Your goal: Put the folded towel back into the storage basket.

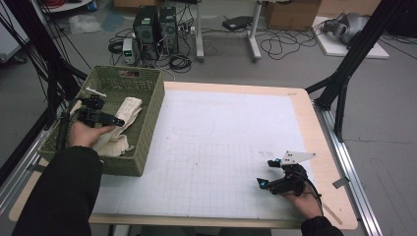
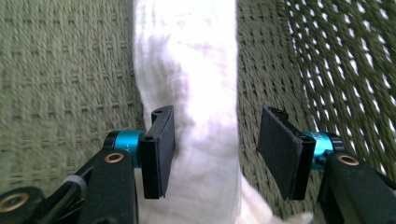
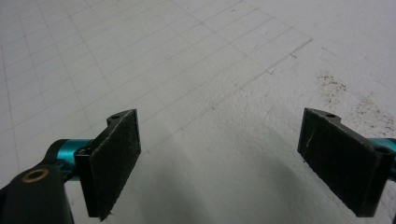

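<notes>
Overhead, left gripper fingers apart over white cloth inside green basket, right gripper fingers apart.

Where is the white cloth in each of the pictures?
High view: the white cloth lies inside the green basket at the left, under the left gripper.
Left gripper view: the cloth runs down the middle, between the open jaws.
Right gripper view: the picture has the white gridded mat, not the cloth.
Shared landmark: the basket's green weave.
</notes>
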`<state>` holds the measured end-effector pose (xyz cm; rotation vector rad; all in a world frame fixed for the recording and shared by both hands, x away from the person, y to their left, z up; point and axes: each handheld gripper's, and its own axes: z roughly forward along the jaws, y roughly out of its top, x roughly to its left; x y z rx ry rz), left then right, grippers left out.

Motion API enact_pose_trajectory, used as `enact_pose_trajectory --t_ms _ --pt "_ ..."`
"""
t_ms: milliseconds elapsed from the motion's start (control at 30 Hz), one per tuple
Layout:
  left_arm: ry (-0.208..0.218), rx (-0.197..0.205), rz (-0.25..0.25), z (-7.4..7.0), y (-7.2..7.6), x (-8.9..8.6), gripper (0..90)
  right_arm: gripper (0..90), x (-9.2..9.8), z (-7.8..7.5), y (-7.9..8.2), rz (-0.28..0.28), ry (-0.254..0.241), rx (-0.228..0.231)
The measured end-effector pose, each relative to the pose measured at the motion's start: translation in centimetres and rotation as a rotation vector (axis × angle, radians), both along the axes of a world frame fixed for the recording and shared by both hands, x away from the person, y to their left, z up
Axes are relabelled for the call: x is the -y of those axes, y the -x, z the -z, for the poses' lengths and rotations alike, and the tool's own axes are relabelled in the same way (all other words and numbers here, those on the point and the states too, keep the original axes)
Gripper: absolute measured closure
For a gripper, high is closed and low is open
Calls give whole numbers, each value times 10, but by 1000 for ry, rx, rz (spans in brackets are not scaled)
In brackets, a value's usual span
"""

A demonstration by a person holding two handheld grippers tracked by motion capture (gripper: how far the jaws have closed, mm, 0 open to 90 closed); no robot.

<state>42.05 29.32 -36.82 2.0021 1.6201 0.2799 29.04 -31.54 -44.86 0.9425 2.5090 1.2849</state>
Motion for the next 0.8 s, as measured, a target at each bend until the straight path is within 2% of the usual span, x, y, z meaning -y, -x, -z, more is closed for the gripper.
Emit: enact_pose_trajectory --t_ms 67,167,233,300,367,400,433,467,533,600,633,667,700,733,800 --pt "-40 -32 19 -1 1 -1 458 130 0 0 0 -3 2 2" --pt "-53 -77 20 0 2 -1 440 130 0 0 0 -5 5 2" --pt "-96 -108 17 4 1 0 451 130 0 0 -1 -4 5 1" --pt "-115 -129 18 8 0 2 541 130 0 0 0 -4 5 1" --pt "-131 -140 1 12 -3 7 737 130 -1 0 0 -3 6 1" --pt "-139 -134 -15 13 -5 9 781 130 -1 0 0 -5 8 0" --pt "-127 -128 -42 14 -6 10 798 130 -1 0 0 -6 7 0" --pt "-95 -112 -78 13 -7 10 801 130 -1 0 0 -7 7 -1" --pt "-28 -57 -133 10 -9 9 801 130 -1 0 -1 -7 9 -5" --pt "36 -3 -166 10 -10 11 782 130 -1 0 -1 -7 9 -5" --pt "62 -1 -164 12 -11 12 758 130 -1 0 -1 -8 10 -2" --pt "86 -30 -156 17 -13 13 729 130 -1 0 -1 -10 13 -2" --pt "90 -71 -142 22 -14 14 684 131 -2 0 -1 -13 15 -2" --pt "73 -97 -126 25 -14 14 649 131 -2 1 -1 -16 19 0" --pt "69 -102 -113 24 -13 13 574 131 -2 0 0 -17 17 2"
